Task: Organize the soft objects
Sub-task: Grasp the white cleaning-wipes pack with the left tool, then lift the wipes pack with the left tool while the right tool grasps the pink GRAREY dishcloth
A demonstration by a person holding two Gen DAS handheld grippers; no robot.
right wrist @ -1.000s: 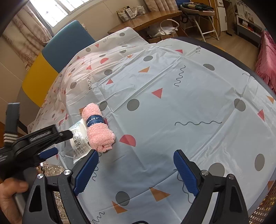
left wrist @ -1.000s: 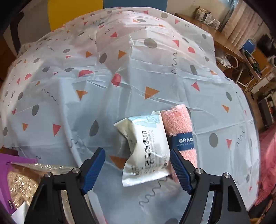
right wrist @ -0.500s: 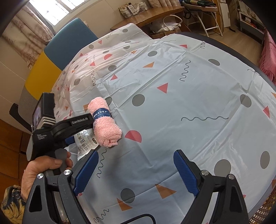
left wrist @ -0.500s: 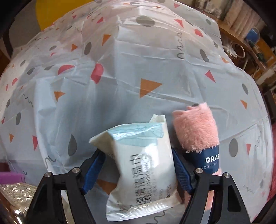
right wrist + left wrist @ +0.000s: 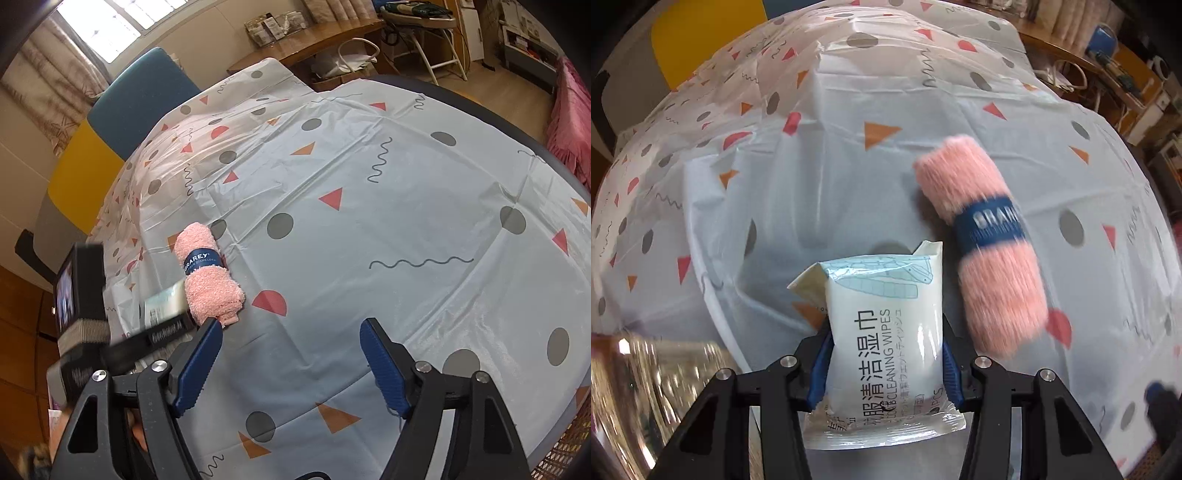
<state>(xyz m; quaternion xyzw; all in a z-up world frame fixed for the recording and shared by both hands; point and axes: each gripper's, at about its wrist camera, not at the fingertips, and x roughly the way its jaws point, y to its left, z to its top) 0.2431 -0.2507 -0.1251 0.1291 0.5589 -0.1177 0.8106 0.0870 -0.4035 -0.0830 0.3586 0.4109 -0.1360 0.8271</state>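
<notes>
My left gripper (image 5: 884, 363) is shut on a white pack of cleaning wipes (image 5: 886, 332), held between the blue pads and lifted off the patterned tablecloth (image 5: 812, 166). A rolled pink towel with a navy band (image 5: 990, 243) lies on the cloth just right of the pack. In the right wrist view the towel (image 5: 207, 273) lies at the left, with the wipes pack (image 5: 164, 306) and the left gripper beside it. My right gripper (image 5: 291, 365) is open and empty, above the cloth to the right of the towel.
A shiny crinkled foil surface (image 5: 653, 391) sits at the lower left by the table edge. A blue and yellow chair (image 5: 122, 118) stands behind the table. A wooden desk (image 5: 314, 40) and pink fabric (image 5: 569, 122) lie beyond the far edge.
My left gripper has moved in around the wipes pack, shut on it and lifted it. The right gripper has stayed open in about the same place.
</notes>
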